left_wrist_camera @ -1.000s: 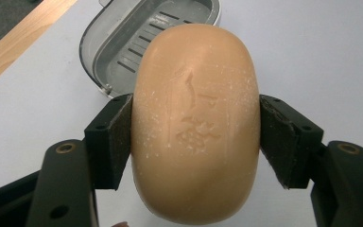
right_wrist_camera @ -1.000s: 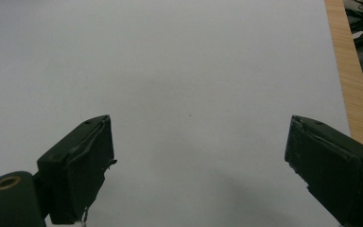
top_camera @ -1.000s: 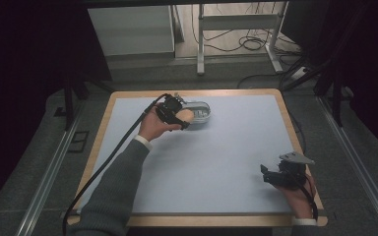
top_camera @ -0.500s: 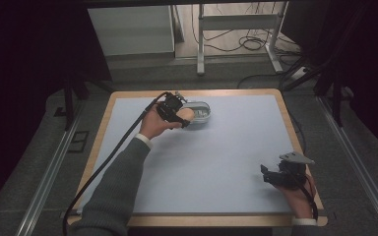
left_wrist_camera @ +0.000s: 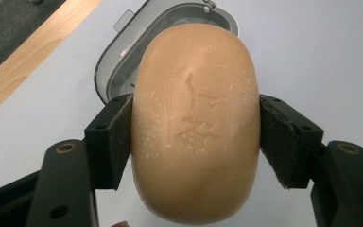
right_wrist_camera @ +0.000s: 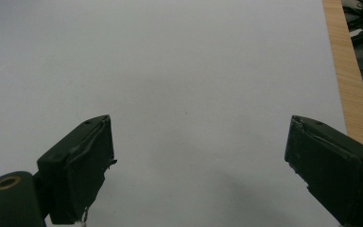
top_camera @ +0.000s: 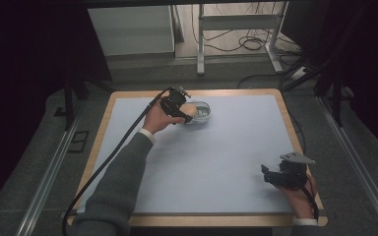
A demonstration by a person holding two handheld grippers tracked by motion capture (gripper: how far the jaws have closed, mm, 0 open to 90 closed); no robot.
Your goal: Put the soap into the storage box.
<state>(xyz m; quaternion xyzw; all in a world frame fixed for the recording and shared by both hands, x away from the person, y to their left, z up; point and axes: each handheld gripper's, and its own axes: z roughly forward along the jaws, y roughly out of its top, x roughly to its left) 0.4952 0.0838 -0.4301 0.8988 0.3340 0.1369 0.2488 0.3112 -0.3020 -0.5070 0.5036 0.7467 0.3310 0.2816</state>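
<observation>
table [top_camera: 236,162]: wood-edged, pale blue top | floor [top_camera: 39,162]: grey | white cabinet [top_camera: 130,30] behind (room dim)

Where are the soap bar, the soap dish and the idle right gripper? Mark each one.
soap bar [left_wrist_camera: 194,127], left gripper view, its stamped top face.
soap dish [left_wrist_camera: 123,71], left gripper view, its grey rim.
right gripper [right_wrist_camera: 198,165], right gripper view, midway between its open jaws.

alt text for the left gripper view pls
A tan oval soap bar with a stamped mark is clamped between the left gripper's two black fingers. Behind it, a grey oval dish sits on the pale blue table.
</observation>
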